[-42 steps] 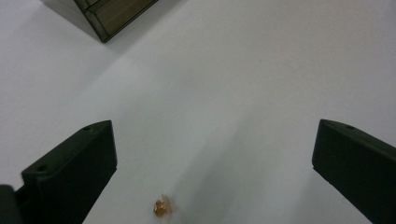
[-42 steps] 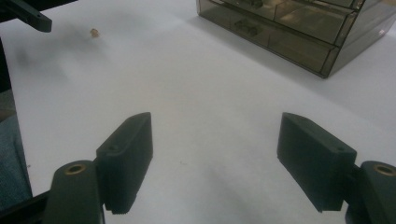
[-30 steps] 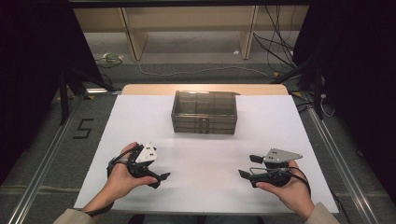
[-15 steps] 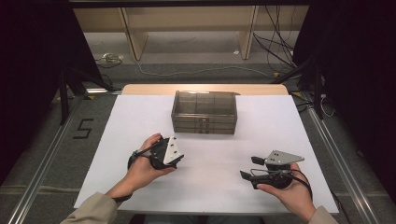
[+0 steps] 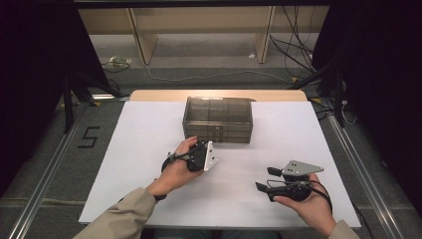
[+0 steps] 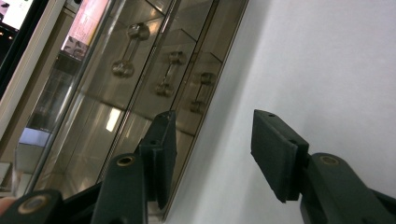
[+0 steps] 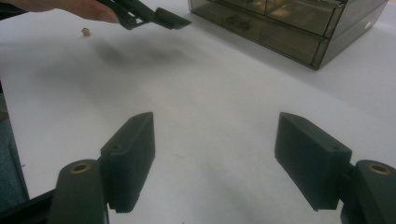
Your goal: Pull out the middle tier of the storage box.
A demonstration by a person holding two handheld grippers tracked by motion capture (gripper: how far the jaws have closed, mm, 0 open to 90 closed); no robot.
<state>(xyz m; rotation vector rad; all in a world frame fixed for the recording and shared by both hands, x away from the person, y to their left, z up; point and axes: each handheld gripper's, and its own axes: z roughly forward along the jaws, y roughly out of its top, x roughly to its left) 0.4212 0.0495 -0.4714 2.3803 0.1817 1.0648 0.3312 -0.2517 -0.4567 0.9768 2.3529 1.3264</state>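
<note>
The smoky translucent drawer box (image 5: 218,119) stands on the white bench (image 5: 139,149) toward its far edge, roughly midway across, its drawer fronts facing you. In the left gripper view those fronts carry small metal bar handles (image 6: 125,50), seen through tinted plastic with some glare.

Your left claw (image 5: 199,149) is just beside the box's near left corner, close to its front face. Whether it touches the box cannot be told from above. In its own view the jaws stand at a middling gap, having just been closing, with nothing between the pads; one jaw overlaps the box's front lower edge, the other lies over bare bench. Your left hand (image 5: 179,167) comes in from the near side, sleeve (image 5: 119,219) behind it.

Your right claw (image 5: 263,178) is well apart from the box, toward the near right of the bench, pointing leftward across it. Its jaws stand wide with only white surface between them, and the right hand (image 5: 308,204) holds it low over the bench.

A small brownish speck (image 7: 86,31) lies on the bench, seen in the right gripper view beyond the left claw (image 7: 154,16); what it is cannot be told. The bench between your left claw and the box front is bare.

Beyond the box, past the bench's wooden far edge (image 5: 214,94), loose cables (image 5: 209,77) lie on the floor, and a "5" marking (image 5: 89,137) sits on the floor to the box's left.
</note>
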